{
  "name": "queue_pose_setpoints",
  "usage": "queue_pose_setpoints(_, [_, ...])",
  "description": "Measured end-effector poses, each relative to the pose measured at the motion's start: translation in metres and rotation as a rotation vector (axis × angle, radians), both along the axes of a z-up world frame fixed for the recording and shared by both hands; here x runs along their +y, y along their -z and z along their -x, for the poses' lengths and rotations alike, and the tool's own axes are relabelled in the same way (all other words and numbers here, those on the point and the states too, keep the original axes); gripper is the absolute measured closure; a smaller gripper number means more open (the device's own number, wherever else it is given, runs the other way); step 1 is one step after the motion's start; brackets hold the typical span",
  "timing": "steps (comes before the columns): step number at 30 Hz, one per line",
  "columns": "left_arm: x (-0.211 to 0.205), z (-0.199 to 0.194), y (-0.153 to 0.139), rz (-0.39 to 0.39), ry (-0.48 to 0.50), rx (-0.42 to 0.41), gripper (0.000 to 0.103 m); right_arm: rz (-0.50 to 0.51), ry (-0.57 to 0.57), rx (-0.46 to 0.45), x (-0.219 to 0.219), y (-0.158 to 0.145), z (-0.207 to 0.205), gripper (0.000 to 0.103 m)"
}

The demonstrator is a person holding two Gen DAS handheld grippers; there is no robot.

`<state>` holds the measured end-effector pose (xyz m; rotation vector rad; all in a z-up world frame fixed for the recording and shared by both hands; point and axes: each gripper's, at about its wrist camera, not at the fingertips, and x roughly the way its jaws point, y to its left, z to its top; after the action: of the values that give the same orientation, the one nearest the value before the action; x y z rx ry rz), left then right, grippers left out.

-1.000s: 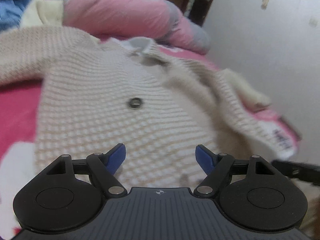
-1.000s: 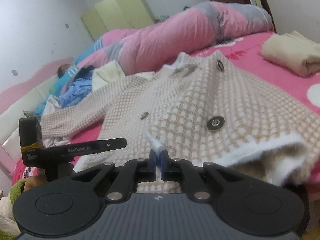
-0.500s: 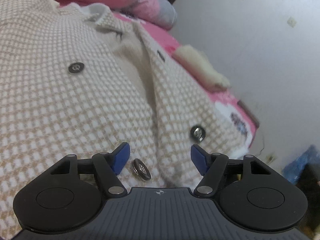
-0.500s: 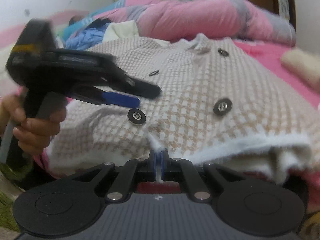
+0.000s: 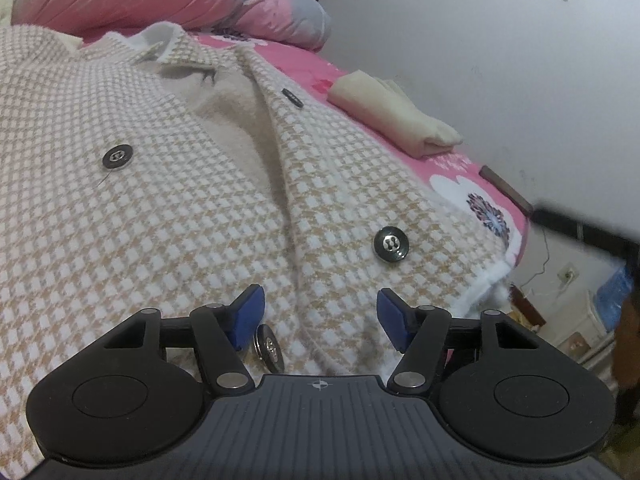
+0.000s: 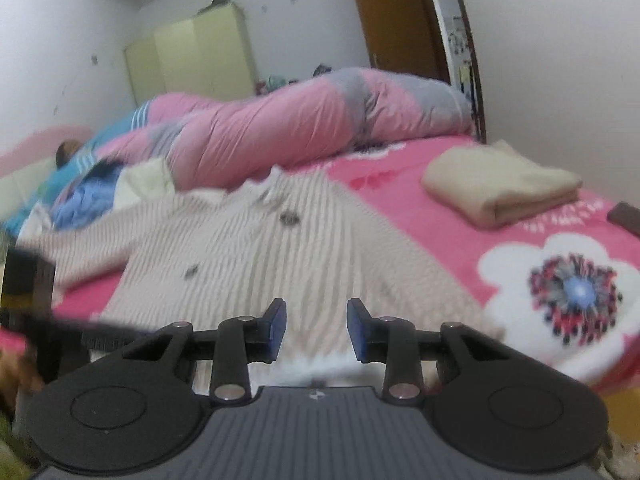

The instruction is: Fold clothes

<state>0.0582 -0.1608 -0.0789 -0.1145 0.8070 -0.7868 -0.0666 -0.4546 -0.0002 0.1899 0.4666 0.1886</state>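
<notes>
Right wrist view shows you the bed point(image 6: 420, 184) under a pink flowered sheet, a pink and grey quilt point(image 6: 304, 120) heaped along its far side and a yellow wardrobe point(image 6: 192, 52) beyond. Your cardigan point(image 6: 256, 248) lies spread flat across the near middle, blurred here, one sleeve reaching left. A folded beige cloth point(image 6: 500, 188) sits well apart on the right. Your right gripper point(image 6: 316, 330) has just been opening; its jaws stand apart over the hem, gripping nothing. At the left edge a dark smear is your other tool, too blurred to read.

From the left wrist, your left gripper point(image 5: 318, 320) has just been closing a little but is not clamped; the front opening lies between its fingers, a button point(image 5: 269, 347) just beside the left pad point(image 5: 248, 314).
</notes>
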Motion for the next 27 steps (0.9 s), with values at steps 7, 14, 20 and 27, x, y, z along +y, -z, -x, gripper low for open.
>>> queue_pose_setpoints(7, [0.001, -0.002, 0.009, 0.035, 0.016, -0.034, 0.055, 0.165, -0.211, -0.078, 0.065, -0.046, -0.096, 0.067])
queue_pose_setpoints(14, [0.01, -0.009, 0.021, 0.143, 0.068, -0.031, 0.064, 0.454, -0.32, -0.055, 0.144, -0.046, -0.232, 0.068])
queue_pose_setpoints(20, [0.011, -0.019, 0.032, 0.229, 0.111, -0.011, 0.065, 0.729, -0.323, 0.058, 0.186, 0.015, -0.35, 0.068])
queue_pose_setpoints(27, [0.005, -0.017, 0.036, 0.25, 0.169, -0.04, 0.066, 0.709, -0.225, 0.25, 0.162, 0.058, -0.412, 0.073])
